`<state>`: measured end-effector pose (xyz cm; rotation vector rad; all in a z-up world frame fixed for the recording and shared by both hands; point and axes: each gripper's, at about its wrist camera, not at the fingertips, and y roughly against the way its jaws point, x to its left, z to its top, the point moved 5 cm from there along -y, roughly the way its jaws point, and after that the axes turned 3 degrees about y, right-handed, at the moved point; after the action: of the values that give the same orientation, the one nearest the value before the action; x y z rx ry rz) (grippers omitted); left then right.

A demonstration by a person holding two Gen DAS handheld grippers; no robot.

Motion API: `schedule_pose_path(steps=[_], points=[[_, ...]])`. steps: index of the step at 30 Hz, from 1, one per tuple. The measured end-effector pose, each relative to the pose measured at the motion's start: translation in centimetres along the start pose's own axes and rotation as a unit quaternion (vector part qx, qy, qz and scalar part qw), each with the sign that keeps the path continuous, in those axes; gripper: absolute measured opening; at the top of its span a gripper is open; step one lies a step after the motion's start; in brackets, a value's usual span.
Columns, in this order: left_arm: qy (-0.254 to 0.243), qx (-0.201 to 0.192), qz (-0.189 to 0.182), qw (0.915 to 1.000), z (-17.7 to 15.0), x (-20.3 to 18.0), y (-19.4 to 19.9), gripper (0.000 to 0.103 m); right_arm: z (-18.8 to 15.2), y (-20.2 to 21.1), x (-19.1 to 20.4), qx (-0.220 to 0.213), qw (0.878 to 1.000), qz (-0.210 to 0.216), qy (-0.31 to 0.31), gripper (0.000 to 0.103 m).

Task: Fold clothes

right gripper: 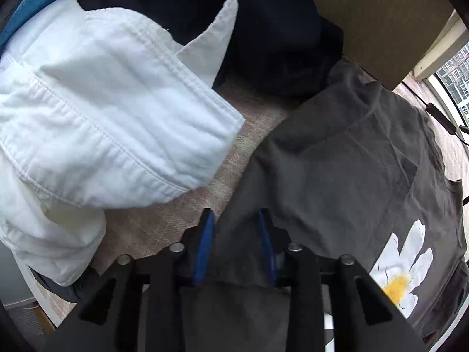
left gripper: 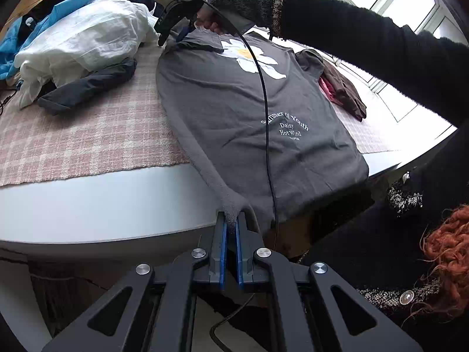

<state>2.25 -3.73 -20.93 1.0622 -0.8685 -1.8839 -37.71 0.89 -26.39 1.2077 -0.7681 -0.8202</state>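
Grey cotton fills most of both views: a dark grey T-shirt (left gripper: 234,108) with a daisy print (left gripper: 249,55) lies spread on the checked cloth (left gripper: 73,138) covering the desk (left gripper: 102,199), its body running from the lower centre of the left wrist frame up toward the upper centre. That line is its long axis; the hem end hangs off the near desk edge and the far end points at the window. The left gripper (left gripper: 231,226) at the bottom centre has its fingers (left gripper: 222,240) clenched on a bunched fold of the shirt's near-left edge, which rises from the cloth as a taut ridge. At the far end the right gripper (right gripper: 234,228) sits at the shirt's other left corner; cloth lies between its fingers (right gripper: 205,234), which stand fairly wide, so whether they pinch it I cannot tell. Holding both ends of one long side like this would let that side be carried across the print as a lengthwise fold, or tugged flat. A crumpled white garment (left gripper: 85,44), blue fabric (left gripper: 73,3) and a dark piece sit in the upper left, apart from the shirt; a brown garment (left gripper: 340,85) lies to the right
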Motion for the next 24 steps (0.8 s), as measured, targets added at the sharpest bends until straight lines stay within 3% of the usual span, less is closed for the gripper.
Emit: schedule_pose_path(steps=[2, 7, 15, 20, 21, 24], points=[[-0.015, 0.008, -0.002, 0.9999, -0.1, -1.2, -0.1, 0.004, -0.6, 0.8, -1.6, -0.006, 0.998, 0.049, -0.04, 0.007], [-0.058, 0.022, -0.02, 0.9979, -0.1, -4.9, -0.1, 0.004, -4.4, 3.6, -6.6, -0.035, 0.995, 0.054, -0.08, 0.006], [-0.128, 0.056, -0.09, 0.9861, 0.0, -12.0, -3.1, 0.004, -10.5, 8.2, -14.5, -0.081, 0.984, 0.063, -0.143, 0.003], [-0.14, 0.101, -0.11, 0.9789, -0.4, -14.5, -7.5, 0.004, -11.3, 6.0, -18.9, -0.079, 0.979, 0.093, -0.16, 0.005], [-0.134, 0.113, -0.116, 0.9776, -0.4, -14.7, -8.3, 0.006, -11.1, 5.5, -19.1, -0.075, 0.98, 0.085, -0.162, 0.01], [-0.125, 0.139, -0.112, 0.976, -0.8, -14.9, -9.8, 0.01, -10.9, 4.7, -19.2, -0.061, 0.986, 0.037, -0.149, 0.042]])
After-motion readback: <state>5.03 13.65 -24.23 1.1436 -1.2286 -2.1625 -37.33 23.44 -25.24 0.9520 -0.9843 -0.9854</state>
